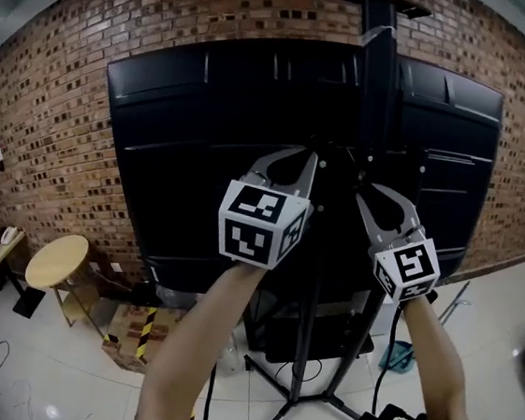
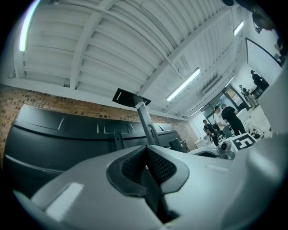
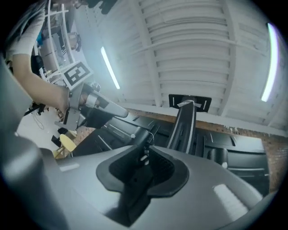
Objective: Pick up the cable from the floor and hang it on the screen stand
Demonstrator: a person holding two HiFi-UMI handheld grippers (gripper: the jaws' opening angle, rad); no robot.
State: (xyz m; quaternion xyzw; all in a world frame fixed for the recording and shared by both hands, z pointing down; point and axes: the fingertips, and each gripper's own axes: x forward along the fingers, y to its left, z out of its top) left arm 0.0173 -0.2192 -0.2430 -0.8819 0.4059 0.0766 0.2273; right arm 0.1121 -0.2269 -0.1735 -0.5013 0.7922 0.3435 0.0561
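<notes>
The black cable (image 3: 140, 165) sat pinched in the narrow jaws of the right gripper (image 3: 143, 152), up by the screen stand (image 3: 185, 126). The left gripper (image 2: 146, 150) had its jaws pressed together. Behind stood a brick wall (image 1: 69, 88). Below lay a pale glossy floor (image 1: 54, 388) with a round stool (image 1: 57, 261). Only the left gripper view showed distant people (image 2: 231, 119).

Rough brick wall (image 1: 60, 87); glossy tiled floor (image 1: 504, 321)
</notes>
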